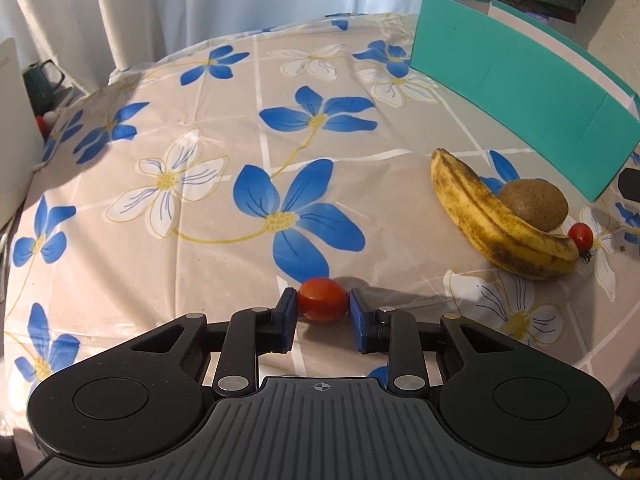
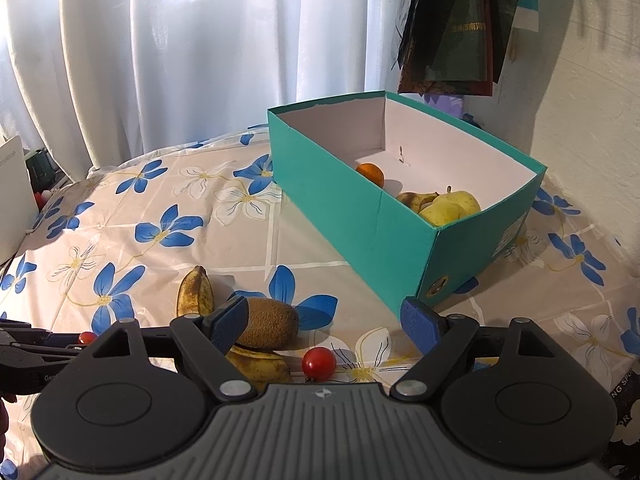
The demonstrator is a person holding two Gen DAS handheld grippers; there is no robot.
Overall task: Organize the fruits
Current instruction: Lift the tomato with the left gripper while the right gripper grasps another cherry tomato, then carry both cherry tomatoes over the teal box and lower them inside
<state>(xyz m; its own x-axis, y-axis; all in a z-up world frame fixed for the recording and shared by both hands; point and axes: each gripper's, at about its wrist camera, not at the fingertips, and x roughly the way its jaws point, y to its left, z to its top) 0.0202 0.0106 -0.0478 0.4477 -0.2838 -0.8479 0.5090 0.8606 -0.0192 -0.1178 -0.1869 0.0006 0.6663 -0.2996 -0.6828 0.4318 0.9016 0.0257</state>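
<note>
Tomato [image 1: 322, 300] sits pinched in left tongs [image 1: 322, 307]; right tongs [image 2: 326, 322] gape empty.

My left gripper [image 1: 322, 306] and right gripper [image 2: 326, 320] match: black linkage arms, silver pivot screws, blue ribbed pads [image 2: 230, 322]. Each ridged grey base carries a small crosshair mark [image 1: 321, 387].

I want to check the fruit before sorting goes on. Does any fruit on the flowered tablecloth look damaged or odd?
Yes. The long yellow banana beside the brown fuzzy kiwi is heavily brown-spotted, so it looks overripe. The small red tomato in the left gripper looks whole.
</note>
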